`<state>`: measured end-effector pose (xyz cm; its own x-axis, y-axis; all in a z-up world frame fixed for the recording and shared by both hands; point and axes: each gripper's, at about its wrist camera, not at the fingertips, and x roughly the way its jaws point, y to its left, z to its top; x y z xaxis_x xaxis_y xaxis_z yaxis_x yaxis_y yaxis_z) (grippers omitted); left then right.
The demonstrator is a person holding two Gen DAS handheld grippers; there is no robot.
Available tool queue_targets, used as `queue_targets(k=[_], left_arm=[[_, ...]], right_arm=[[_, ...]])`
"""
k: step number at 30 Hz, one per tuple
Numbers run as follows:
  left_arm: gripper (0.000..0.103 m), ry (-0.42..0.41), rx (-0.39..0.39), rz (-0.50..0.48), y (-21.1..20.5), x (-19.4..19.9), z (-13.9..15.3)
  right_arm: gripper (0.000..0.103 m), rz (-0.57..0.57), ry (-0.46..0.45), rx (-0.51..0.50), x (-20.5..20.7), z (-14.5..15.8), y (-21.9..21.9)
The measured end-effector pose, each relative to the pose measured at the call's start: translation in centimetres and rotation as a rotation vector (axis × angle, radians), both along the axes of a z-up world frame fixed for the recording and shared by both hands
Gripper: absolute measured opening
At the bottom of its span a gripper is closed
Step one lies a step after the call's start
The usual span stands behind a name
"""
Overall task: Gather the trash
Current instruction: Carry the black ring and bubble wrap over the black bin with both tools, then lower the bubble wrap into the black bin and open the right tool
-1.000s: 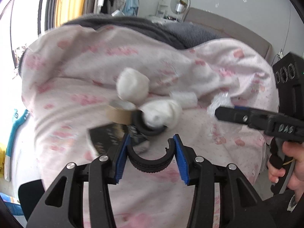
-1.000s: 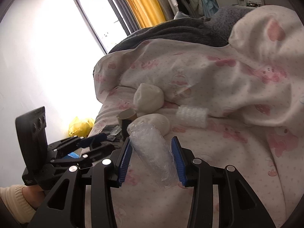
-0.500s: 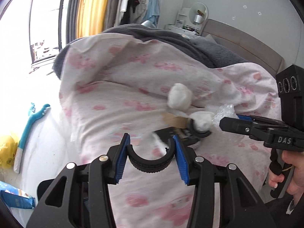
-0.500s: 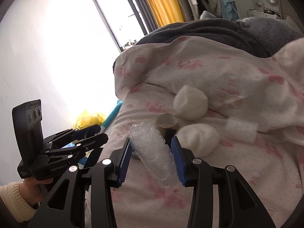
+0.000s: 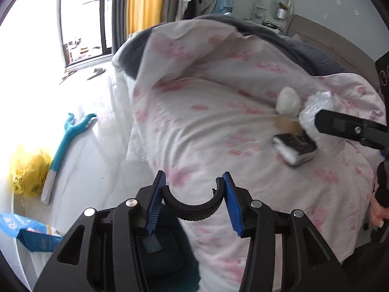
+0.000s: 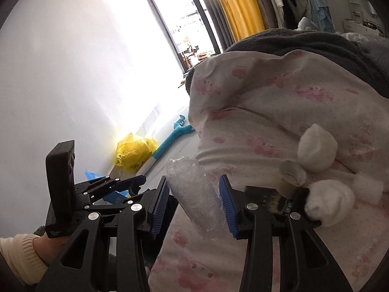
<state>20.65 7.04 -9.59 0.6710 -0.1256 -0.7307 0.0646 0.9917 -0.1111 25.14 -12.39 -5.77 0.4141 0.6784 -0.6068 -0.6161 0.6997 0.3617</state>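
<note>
1. A black broken ring (image 5: 192,206) is held between blue pads, its open side up.
2. A clear bubble wrap roll (image 6: 197,197) is squeezed between blue pads.
3. Two white paper balls (image 6: 317,150) (image 6: 330,202) are seen on the pink blanket.
4. A brown cardboard tube (image 6: 290,176) and a dark packet (image 5: 294,146) lie beside them.

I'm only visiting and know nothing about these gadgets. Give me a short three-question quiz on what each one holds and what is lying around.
1. True or false: the left gripper holds a curved black rubber half-ring.
2. The right gripper is shut on: A) white crumpled tissue ball B) clear bubble-wrap roll C) yellow plastic bag
3. What fabric do the tissue balls lie on?

Key: 1 true; 2 B; 3 the white quilt with pink print.
</note>
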Motion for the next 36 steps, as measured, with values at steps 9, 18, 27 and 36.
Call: queue_targets(k=[9,18,27,36], left_arm=[[0.050,0.094,0.009,0.072,4.8,-1.0,-2.9],[0.051,0.240,-0.069,0.088,8.3,-1.3,-6.9],[0.080,0.269,-0.054,0.101,10.0,-2.0,-8.4],[0.084,0.233,-0.097,0.155,13.4,-3.6,-7.3]], right_arm=[[0.043,0.089,0.007,-0.015,-1.2,-0.4,6.2],[0.043,0.149,0.030,-0.047,-2.0,-1.7,10.4],[0.043,0.184,0.048,-0.080,-2.0,-3.1,13.6],[0.043,0.196,0.068,-0.119,-2.2,-4.4,16.0]])
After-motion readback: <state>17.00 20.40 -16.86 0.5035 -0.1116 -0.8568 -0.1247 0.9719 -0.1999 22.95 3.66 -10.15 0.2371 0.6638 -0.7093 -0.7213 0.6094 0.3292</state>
